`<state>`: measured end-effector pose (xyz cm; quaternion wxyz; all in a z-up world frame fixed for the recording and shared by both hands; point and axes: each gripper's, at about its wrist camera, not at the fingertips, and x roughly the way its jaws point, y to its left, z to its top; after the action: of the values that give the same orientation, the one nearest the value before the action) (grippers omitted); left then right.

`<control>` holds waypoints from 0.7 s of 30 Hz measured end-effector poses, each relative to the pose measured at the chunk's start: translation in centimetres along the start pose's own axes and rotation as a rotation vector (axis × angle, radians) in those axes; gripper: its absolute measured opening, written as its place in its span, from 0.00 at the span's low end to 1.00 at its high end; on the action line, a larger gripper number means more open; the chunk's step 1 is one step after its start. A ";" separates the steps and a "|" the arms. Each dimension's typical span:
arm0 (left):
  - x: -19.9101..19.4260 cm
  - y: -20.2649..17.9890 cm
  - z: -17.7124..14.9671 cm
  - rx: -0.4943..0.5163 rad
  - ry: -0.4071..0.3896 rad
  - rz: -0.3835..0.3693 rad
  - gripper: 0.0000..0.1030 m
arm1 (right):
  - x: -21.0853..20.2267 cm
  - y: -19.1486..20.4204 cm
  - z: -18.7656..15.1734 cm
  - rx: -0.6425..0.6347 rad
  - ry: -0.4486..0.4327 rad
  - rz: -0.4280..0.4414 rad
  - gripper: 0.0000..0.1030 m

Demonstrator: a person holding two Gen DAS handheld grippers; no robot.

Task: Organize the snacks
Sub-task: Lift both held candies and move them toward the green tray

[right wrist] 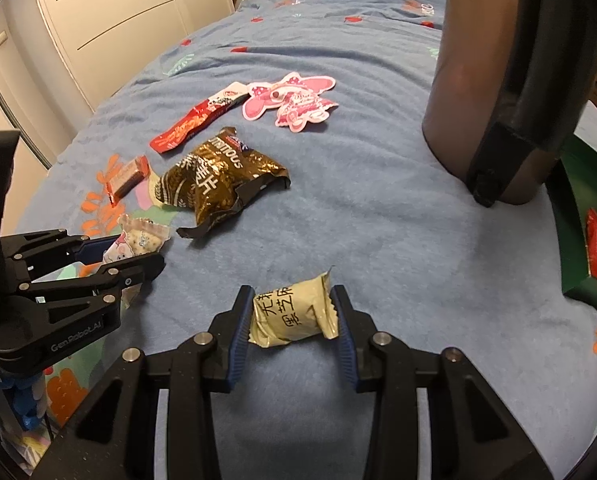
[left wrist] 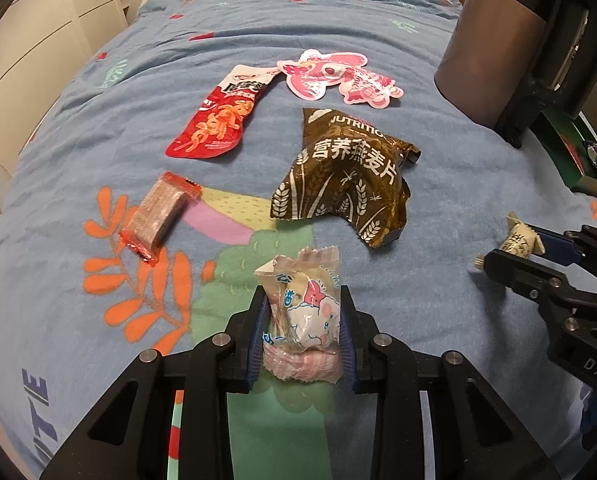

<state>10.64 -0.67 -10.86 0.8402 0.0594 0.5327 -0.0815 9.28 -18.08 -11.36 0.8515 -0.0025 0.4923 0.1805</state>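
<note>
Both picks are underway on the bed (left wrist: 418,220): the left gripper (left wrist: 302,320) is clamping a pink cracker pack (left wrist: 304,312), the right gripper (right wrist: 290,320) a beige candy (right wrist: 290,314). Next, likely lifting both toward the green box (right wrist: 578,216).

Warm, dim indoor light, soft shadows. Glare glints on the brown foil packet (left wrist: 346,176). Fisheye bends edges; dark vignette corners

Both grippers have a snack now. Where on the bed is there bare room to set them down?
Bare blue bedspread lies between the brown oat bag and the dark cylinder, and beyond the pink packet. Crowded: left of the oat bag, around the red packet and orange-wrapped bar.
</note>
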 end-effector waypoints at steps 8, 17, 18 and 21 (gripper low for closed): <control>-2.0 0.1 -0.1 -0.018 -0.027 0.008 0.26 | -2.2 0.2 -0.3 0.008 -0.029 0.021 0.52; -3.8 -0.2 -0.9 -0.023 -0.041 0.004 0.26 | -5.4 -0.2 -1.1 0.020 -0.069 0.043 0.52; -3.9 -0.3 -1.1 -0.023 -0.039 0.003 0.26 | -5.8 -0.3 -1.4 0.021 -0.072 0.044 0.52; -4.1 -0.8 -1.5 -0.020 -0.032 -0.001 0.26 | -6.6 -0.8 -1.9 0.024 -0.076 0.042 0.52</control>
<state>7.43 -0.85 -7.85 0.8492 0.0493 0.5201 -0.0774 4.99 -21.14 -6.93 0.8655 0.0249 0.4617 0.1927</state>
